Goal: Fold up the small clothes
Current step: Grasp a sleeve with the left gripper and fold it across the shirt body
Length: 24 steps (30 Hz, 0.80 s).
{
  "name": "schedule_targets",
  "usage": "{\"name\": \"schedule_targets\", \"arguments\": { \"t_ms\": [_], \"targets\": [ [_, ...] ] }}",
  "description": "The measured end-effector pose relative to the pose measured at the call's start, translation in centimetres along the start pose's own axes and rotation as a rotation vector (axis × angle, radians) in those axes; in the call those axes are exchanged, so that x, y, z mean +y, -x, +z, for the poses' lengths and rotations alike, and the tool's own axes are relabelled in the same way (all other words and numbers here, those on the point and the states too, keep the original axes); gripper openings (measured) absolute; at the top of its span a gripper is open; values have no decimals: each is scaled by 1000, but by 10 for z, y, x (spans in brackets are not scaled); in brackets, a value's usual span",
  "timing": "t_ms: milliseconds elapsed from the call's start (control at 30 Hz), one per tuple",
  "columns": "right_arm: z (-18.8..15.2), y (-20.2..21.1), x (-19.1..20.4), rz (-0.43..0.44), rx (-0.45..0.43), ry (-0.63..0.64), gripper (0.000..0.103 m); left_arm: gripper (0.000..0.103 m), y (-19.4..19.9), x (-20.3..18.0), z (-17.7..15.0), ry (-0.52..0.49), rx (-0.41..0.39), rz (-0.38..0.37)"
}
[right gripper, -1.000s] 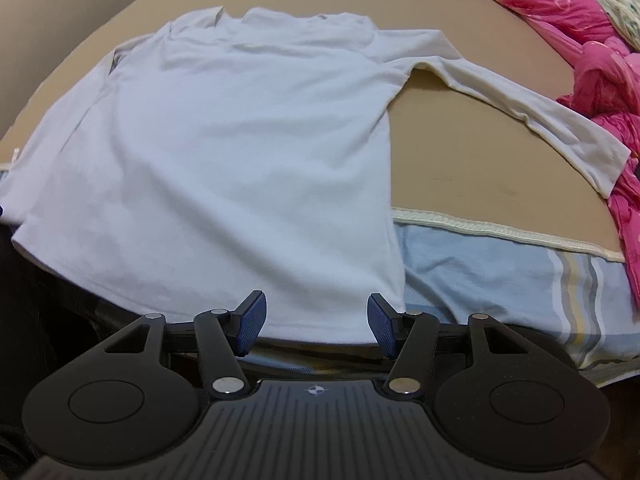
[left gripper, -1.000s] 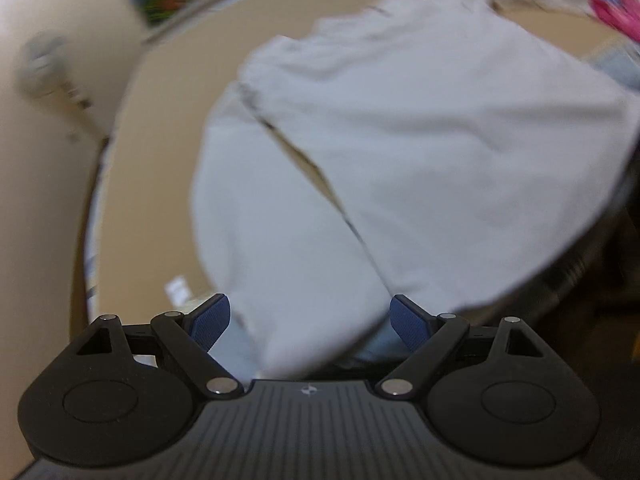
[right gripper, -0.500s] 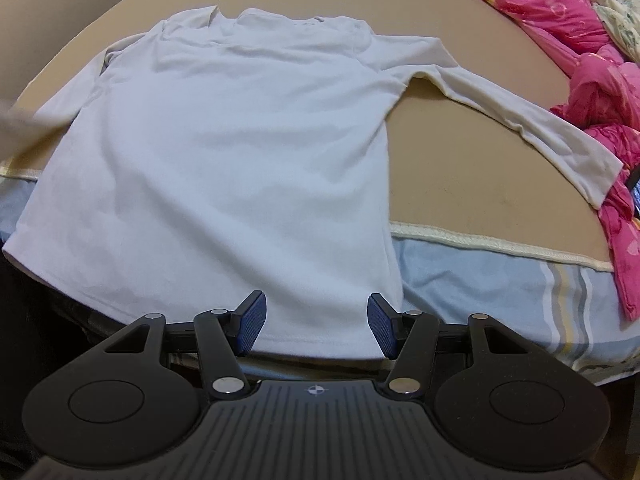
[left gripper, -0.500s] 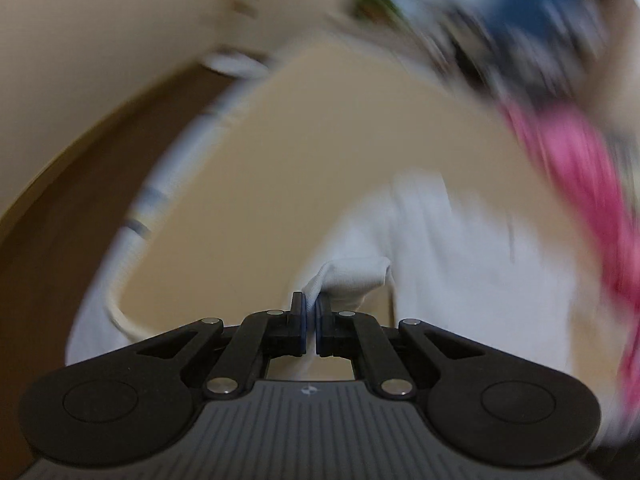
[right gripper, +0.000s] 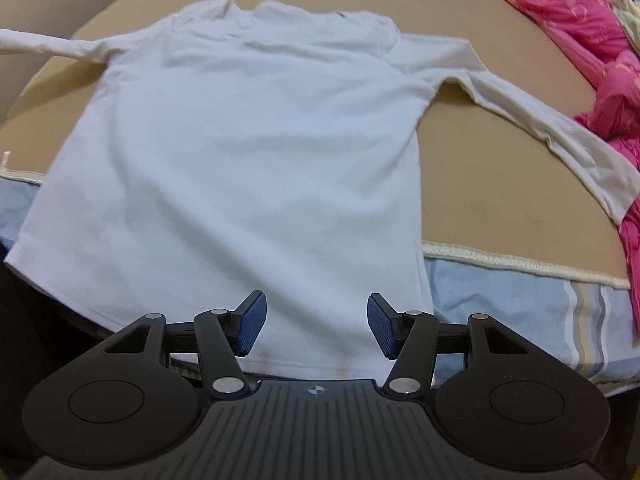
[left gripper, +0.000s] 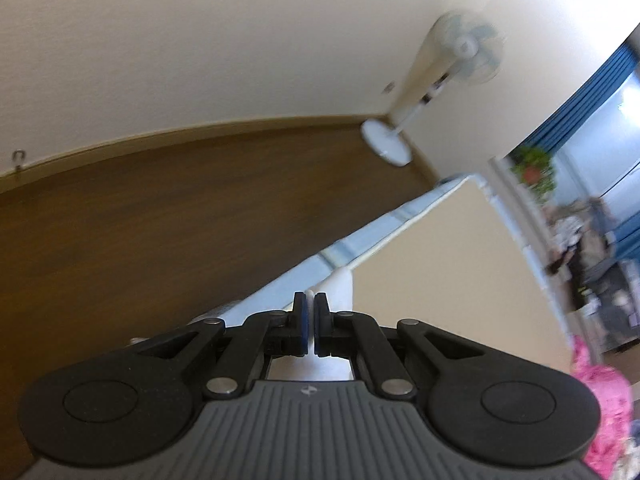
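A white long-sleeved shirt point(right gripper: 256, 152) lies flat on the tan bed cover point(right gripper: 500, 184), hem towards me and overhanging the bed's front edge. Its right sleeve point(right gripper: 560, 140) stretches out to the right. Its left sleeve point(right gripper: 44, 46) is pulled taut, leaving the right wrist view at the left. My left gripper point(left gripper: 310, 300) is shut on the end of that sleeve point(left gripper: 340, 286), white cloth showing past the fingertips, over the bed's side edge. My right gripper point(right gripper: 314, 316) stands open just above the shirt's hem, nothing between its fingers.
A pink quilt point(right gripper: 580, 24) is heaped at the bed's right side. A striped blue sheet point(right gripper: 520, 304) shows below the tan cover. In the left wrist view lie brown floor point(left gripper: 160, 220), a white standing fan point(left gripper: 440, 80) in the corner, and blue curtains point(left gripper: 592, 104).
My left gripper shut on the shirt's left sleeve, rolled over, and swung it up and out sideways; the sleeve now stretches taut. The right gripper crept slightly closer over the hem, still open.
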State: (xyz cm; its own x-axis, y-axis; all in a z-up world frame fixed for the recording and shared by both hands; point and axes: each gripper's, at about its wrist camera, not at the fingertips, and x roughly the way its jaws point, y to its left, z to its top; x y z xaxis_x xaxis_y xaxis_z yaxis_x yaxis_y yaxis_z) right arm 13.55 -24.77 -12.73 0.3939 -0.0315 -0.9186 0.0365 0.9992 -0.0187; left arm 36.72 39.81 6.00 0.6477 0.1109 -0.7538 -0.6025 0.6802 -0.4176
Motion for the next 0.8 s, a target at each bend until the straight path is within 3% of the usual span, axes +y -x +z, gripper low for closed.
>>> {"name": "schedule_targets", "arguments": {
  "t_ms": [133, 200, 267, 367, 500, 533, 567, 600, 633, 700, 800],
  "targets": [
    [8, -11, -3, 25, 7, -6, 58, 2, -16, -28, -6, -16, 56, -16],
    [10, -15, -4, 41, -6, -2, 58, 2, -15, -55, -33, -80, 85, -39],
    [11, -20, -5, 56, -17, 3, 58, 2, -13, -108, -65, -173, 129, -70],
    [12, -26, -11, 79, -28, -7, 58, 2, 1, -191, -135, -298, 192, -215],
    [8, -27, -29, 88, -53, -62, 58, 4, 23, -289, -254, -430, 284, -417],
    [7, -27, -34, 88, -58, -80, 58, 16, 20, -307, -285, -446, 308, -438],
    [4, -28, -41, 86, -62, -96, 58, 35, 11, -322, -316, -482, 348, -436],
    [1, -28, -49, 80, -63, -110, 58, 80, -2, -333, -344, -531, 419, -422],
    [-2, -30, -55, 68, -60, -122, 58, 89, -16, -337, -364, -572, 494, -413],
    [-6, -32, -70, 51, -55, -142, 58, 83, -40, -322, -376, -602, 500, -367],
    [-3, -37, -91, 70, -68, -190, 58, 85, -67, -269, -349, -566, 377, -231]
  ]
}}
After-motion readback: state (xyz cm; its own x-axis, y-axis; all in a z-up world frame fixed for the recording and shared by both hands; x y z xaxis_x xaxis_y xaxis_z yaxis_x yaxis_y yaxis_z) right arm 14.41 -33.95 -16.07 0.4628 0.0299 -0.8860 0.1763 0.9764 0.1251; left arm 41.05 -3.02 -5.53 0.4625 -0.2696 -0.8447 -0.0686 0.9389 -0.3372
